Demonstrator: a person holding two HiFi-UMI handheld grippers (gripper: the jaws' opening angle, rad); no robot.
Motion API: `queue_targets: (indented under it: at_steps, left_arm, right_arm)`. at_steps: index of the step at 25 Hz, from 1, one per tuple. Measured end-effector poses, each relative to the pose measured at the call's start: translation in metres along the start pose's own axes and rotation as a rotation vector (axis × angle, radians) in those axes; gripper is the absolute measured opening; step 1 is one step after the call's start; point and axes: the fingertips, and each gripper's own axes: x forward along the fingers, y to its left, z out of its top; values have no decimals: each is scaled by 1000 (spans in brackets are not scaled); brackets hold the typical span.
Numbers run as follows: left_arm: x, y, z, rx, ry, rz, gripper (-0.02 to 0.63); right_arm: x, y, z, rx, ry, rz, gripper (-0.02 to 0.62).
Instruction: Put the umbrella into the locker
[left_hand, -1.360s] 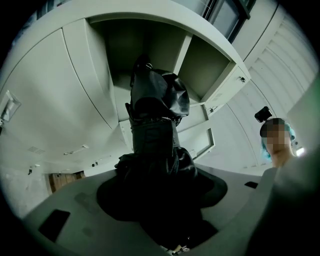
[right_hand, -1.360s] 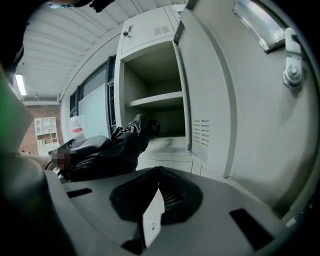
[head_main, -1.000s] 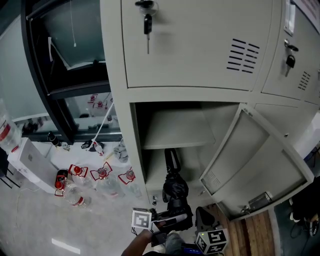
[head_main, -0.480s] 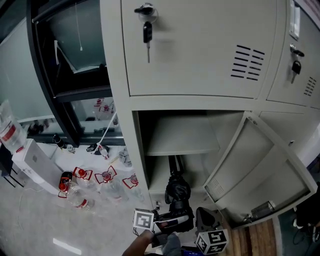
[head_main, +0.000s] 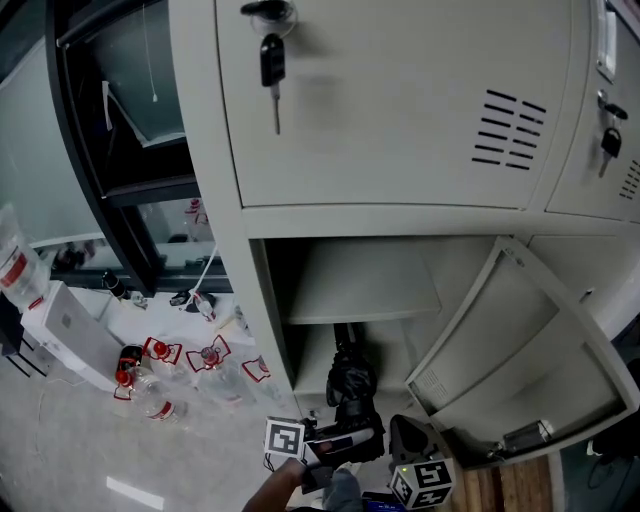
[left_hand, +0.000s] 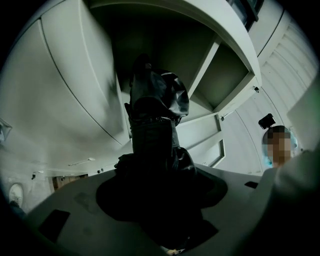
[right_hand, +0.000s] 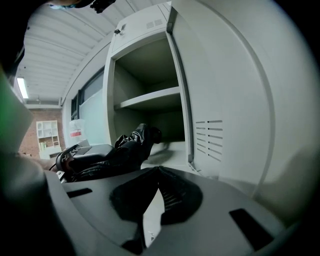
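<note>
The black folded umbrella (head_main: 350, 383) points into the lower compartment of the grey locker (head_main: 262, 300), its far end under the inner shelf (head_main: 365, 283). My left gripper (head_main: 345, 437) is shut on the umbrella's near end. In the left gripper view the umbrella (left_hand: 152, 125) rises out of that gripper (left_hand: 152, 167) toward the opening. My right gripper (head_main: 410, 442) sits just right of it, in front of the swung-open door (head_main: 510, 340). In the right gripper view its jaws (right_hand: 157, 170) meet at the tips with nothing between them, and the umbrella (right_hand: 127, 147) lies to the left.
Several plastic bottles with red labels (head_main: 165, 365) and a white box (head_main: 65, 325) lie on the floor to the left, below a black window frame (head_main: 95, 170). A key (head_main: 268, 62) hangs in the shut upper door. More locker doors stand at the right (head_main: 610, 130).
Both grippers and the umbrella have edged a little toward the locker opening. The head view has swung, so the locker front fills more of the picture.
</note>
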Motion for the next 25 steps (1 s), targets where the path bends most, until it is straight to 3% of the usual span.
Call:
queue_targets:
  at_steps: [16,25]
  left_arm:
    - [8,22,39,-72,-52,-20,265]
    - [8,28,65,-146,-123,-80,268]
  right_arm:
    - [26,-6,2,-19,13,25,2]
    - [30,-2,6,-25,-9,53,2]
